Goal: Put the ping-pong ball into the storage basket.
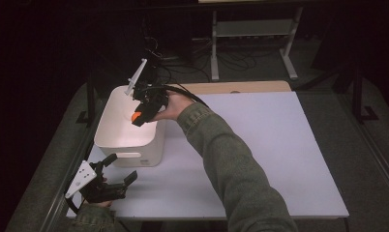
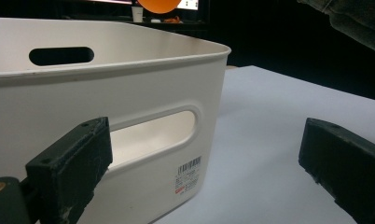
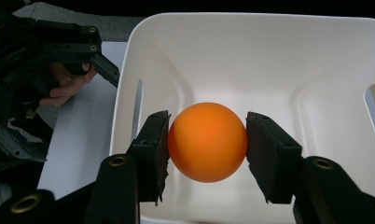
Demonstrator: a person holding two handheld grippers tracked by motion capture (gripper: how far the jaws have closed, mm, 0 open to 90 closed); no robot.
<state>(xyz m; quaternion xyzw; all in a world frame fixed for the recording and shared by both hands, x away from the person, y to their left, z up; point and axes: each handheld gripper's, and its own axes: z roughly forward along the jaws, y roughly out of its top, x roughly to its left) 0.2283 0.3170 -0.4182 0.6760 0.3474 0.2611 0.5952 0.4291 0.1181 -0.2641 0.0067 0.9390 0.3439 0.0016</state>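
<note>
An orange ball (image 3: 207,141) sits clamped between the two black jaws of my right gripper (image 3: 207,144), held over the inside of a white plastic bin (image 3: 269,60). From the high view the right gripper (image 1: 138,117) hangs above the bin (image 1: 116,135) with the ball (image 1: 136,116) at its tip. My left gripper (image 1: 119,168) rests near the table's front left corner, just in front of the bin, jaws wide apart and holding nothing. In the left gripper view the bin's near wall (image 2: 143,154) with its handle slot stands close ahead, and the ball (image 2: 158,4) peeks over the rim.
The white table (image 1: 260,145) stretches to the right of the bin. A barcode sticker (image 2: 188,173) marks the bin's wall. A wooden strip (image 1: 241,87) lines the table's far edge, with a metal frame (image 1: 250,38) and cables on the dark floor behind.
</note>
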